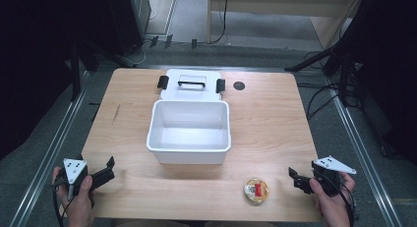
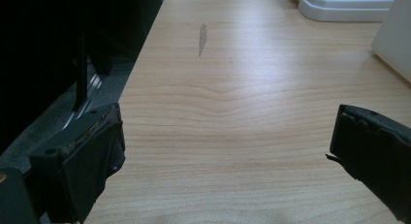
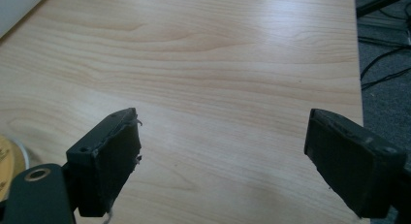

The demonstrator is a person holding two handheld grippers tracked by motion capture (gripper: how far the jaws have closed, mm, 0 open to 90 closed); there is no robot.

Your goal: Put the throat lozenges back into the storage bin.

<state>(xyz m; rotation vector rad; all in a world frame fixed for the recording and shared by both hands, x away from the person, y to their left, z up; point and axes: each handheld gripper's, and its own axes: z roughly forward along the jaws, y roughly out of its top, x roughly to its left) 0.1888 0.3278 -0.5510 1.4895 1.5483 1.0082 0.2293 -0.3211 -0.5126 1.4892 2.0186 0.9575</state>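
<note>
An open white plastic box (image 1: 188,144) stands in the middle of the wooden table, with nothing inside. Its lid (image 1: 191,87), with a black handle and two black latches, lies flat just behind it. A small round tub (image 1: 256,191) with yellow contents and a red label sits near the front edge, right of centre. My left gripper (image 1: 109,169) is held at the front left corner, open, over bare wood (image 2: 228,132). At the front right my right gripper (image 1: 295,179) is open too (image 3: 223,132), just right of the tub, whose rim (image 3: 9,161) shows beside its left jaw.
A small black disc (image 1: 239,85) lies on the table to the right of the lid. A grey streak (image 2: 202,39) marks the wood on the left side. Stands and cables crowd the floor beyond the table's right edge (image 1: 307,138).
</note>
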